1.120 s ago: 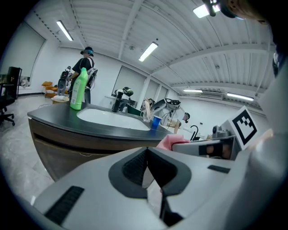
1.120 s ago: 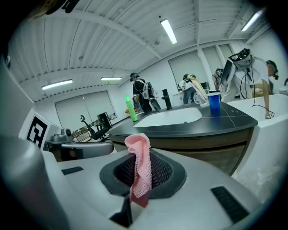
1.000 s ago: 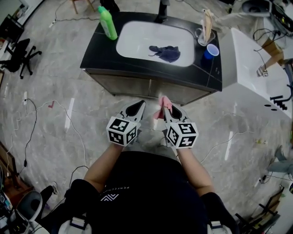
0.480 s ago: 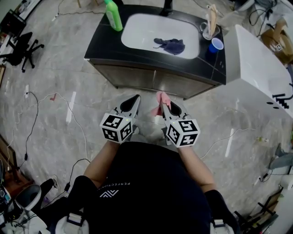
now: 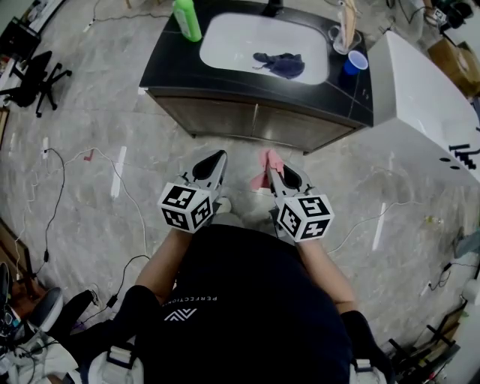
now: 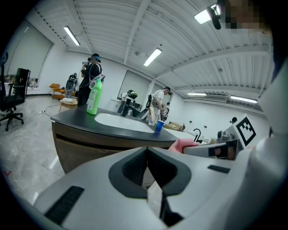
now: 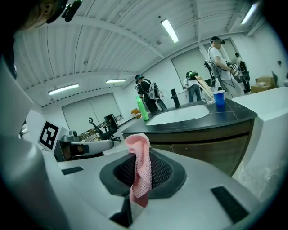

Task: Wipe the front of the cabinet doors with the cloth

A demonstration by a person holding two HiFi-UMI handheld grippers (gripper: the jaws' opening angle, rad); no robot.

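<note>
The right gripper (image 5: 273,171) is clenching the pink cloth (image 5: 265,169) just right of frame centre. Its jaws are pinched on the cloth, with one fold sticking up above the tips and the rest running out of sight between them. The left gripper (image 5: 216,160) is hovering beside it, jaws pressed together on nothing. Both are hanging over the floor (image 5: 112,135), apart from the cabinet doors (image 5: 251,122) in the upper middle, which are showing only as a foreshortened strip under the black counter (image 5: 161,71). A dark rag (image 5: 280,64) is lying in the sink (image 5: 225,37). The top edge is cutting off the green bottle (image 5: 187,18), and the marker cubes (image 5: 184,208) are hiding the person's hands.
</note>
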